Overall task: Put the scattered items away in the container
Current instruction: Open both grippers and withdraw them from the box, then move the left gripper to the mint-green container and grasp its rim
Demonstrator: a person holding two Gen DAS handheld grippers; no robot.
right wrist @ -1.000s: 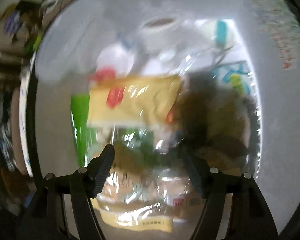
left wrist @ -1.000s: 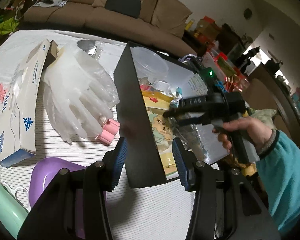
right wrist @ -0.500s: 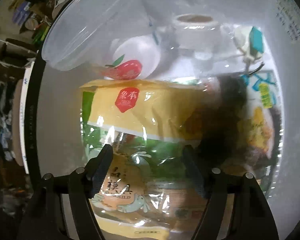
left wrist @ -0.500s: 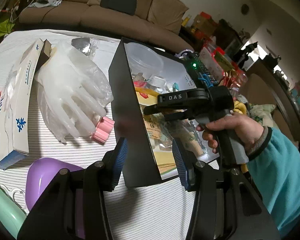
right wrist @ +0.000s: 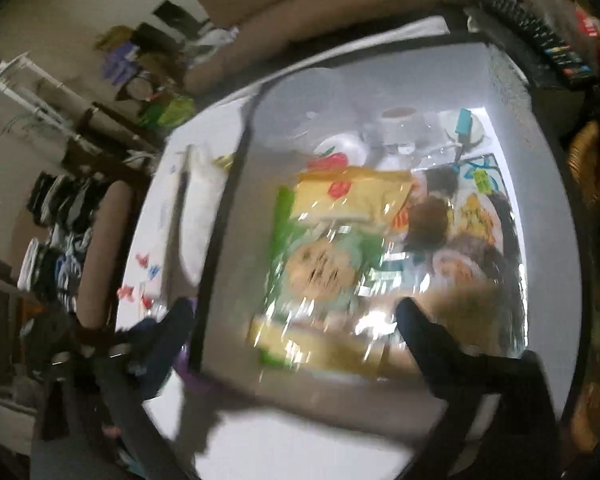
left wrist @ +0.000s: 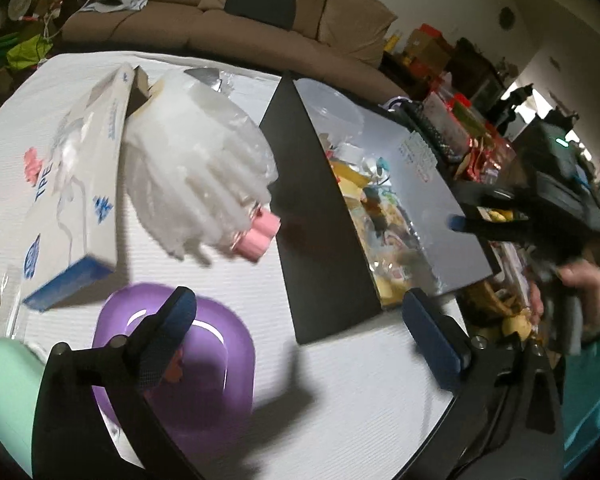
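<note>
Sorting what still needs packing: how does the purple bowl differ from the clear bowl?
The purple bowl is opaque and sits out on the table, close under the left gripper. The clear bowl is see-through and already lies tilted inside the black container, at its far end. Both look like plastic bowls.

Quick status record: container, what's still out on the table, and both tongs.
container: black bin, holds snack packets
still on table: glove box, clear gloves, pink clip, purple dish
left tongs: opening, nothing between them
right tongs: opening, empty, above the bin
</note>
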